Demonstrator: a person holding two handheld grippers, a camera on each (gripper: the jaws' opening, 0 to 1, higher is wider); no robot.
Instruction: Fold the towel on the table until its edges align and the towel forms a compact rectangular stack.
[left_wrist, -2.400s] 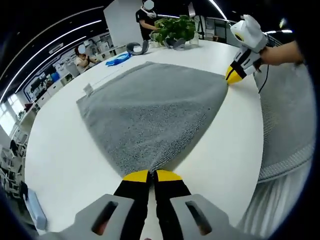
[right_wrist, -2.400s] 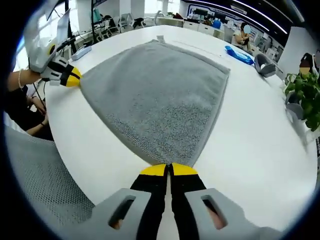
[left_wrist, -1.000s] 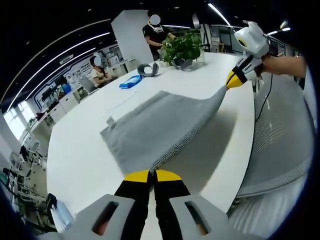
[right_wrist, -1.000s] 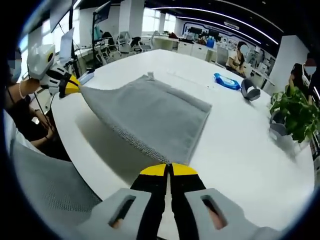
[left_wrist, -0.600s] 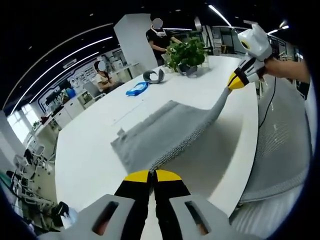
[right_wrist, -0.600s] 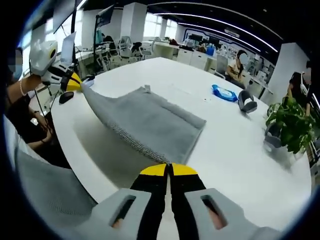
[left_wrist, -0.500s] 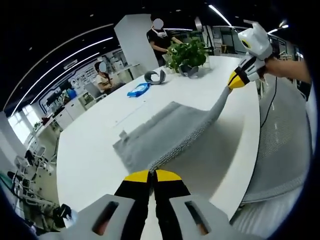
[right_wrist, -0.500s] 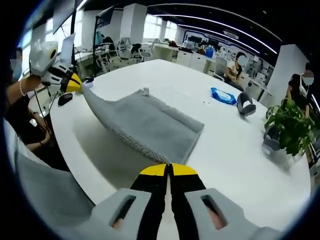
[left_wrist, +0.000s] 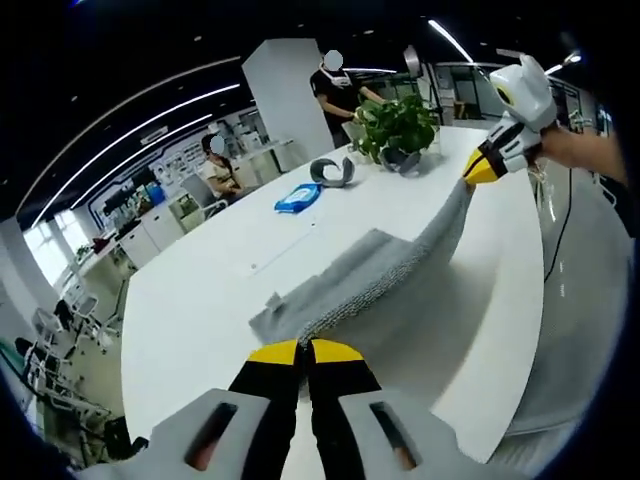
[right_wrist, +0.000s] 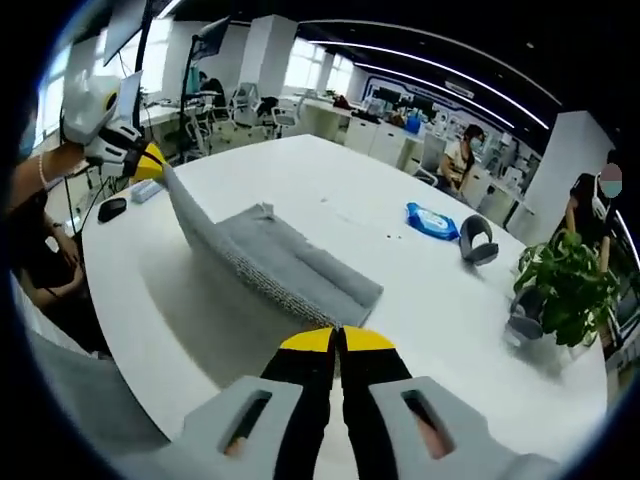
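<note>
Leafy green potted plant (left_wrist: 400, 122) at the table's far edge, curved grey headband-like object (left_wrist: 333, 172) near a flat blue packet (left_wrist: 298, 197), black computer mouse (right_wrist: 111, 209), standing person in black (left_wrist: 338, 92), office desks behind

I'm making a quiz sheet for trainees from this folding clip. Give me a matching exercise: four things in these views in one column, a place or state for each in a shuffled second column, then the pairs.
Things:
1. towel
2. potted plant
3. blue packet
4. left gripper

Places or states:
A. lies flat beside a grey curved object
B. shut on a towel corner
C. near edge lifted off the table, far edge resting on it
D. stands near the table's edge

Pairs: 1-C, 2-D, 3-A, 4-B
</note>
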